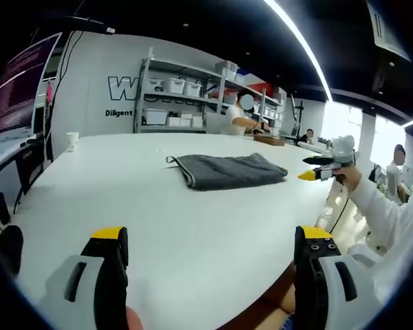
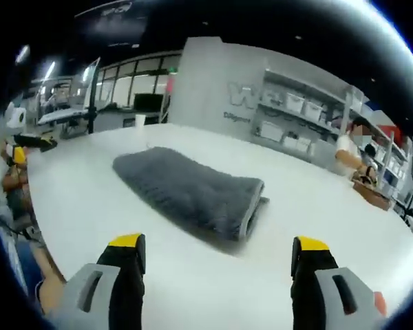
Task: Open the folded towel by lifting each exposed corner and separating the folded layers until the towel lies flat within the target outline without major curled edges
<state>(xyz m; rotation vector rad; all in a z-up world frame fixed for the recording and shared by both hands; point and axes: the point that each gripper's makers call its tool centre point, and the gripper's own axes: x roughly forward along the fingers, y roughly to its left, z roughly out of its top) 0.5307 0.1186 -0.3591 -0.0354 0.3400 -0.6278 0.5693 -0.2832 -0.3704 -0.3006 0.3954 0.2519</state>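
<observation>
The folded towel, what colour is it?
Dark grey. The folded towel shows best in the right gripper view.

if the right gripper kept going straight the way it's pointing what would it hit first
Most likely the folded grey towel, lying on the white table dead ahead of the open right gripper, though depth is hard to judge.

A large white table (image 1: 158, 227) fills the lower frame. Behind it, at upper centre, metal shelving (image 1: 186, 96) with white bins stands against a white wall (image 1: 96, 75). A ceiling light strip (image 1: 299, 41) runs upper right, above bright windows (image 1: 344, 120).
</observation>
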